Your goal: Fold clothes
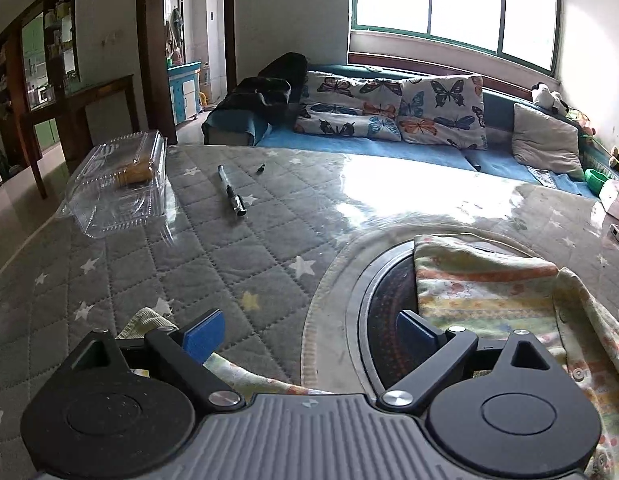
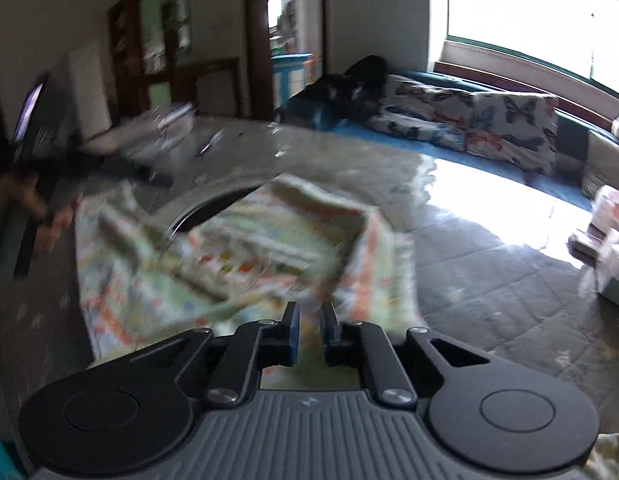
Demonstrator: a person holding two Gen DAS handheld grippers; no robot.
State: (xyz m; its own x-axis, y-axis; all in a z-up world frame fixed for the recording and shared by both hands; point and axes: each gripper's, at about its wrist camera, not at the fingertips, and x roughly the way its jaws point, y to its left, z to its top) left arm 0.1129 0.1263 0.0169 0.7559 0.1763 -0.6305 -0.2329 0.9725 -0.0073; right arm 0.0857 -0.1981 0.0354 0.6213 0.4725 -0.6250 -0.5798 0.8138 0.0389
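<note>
A pale baby garment (image 1: 489, 288) with a coloured print lies partly folded over the round dark burner (image 1: 389, 312) set in the table. My left gripper (image 1: 309, 332) hangs over the garment's near left edge, its blue pads (image 1: 203, 334) wide apart with nothing between them. The right wrist view is blurred. It shows the garment (image 2: 157, 280) with a fold raised toward my right gripper (image 2: 309, 330). Those jaws stand nearly together on the cloth's near edge. A person's hand (image 2: 49, 220) holds the other gripper at the far left.
The table (image 1: 189, 264) has a grey quilted cover with stars. A clear plastic box (image 1: 117, 184) and a pen (image 1: 229, 190) lie at the back left. Boxes (image 2: 605, 220) sit at the right edge. A sofa with butterfly cushions (image 1: 389, 108) stands behind.
</note>
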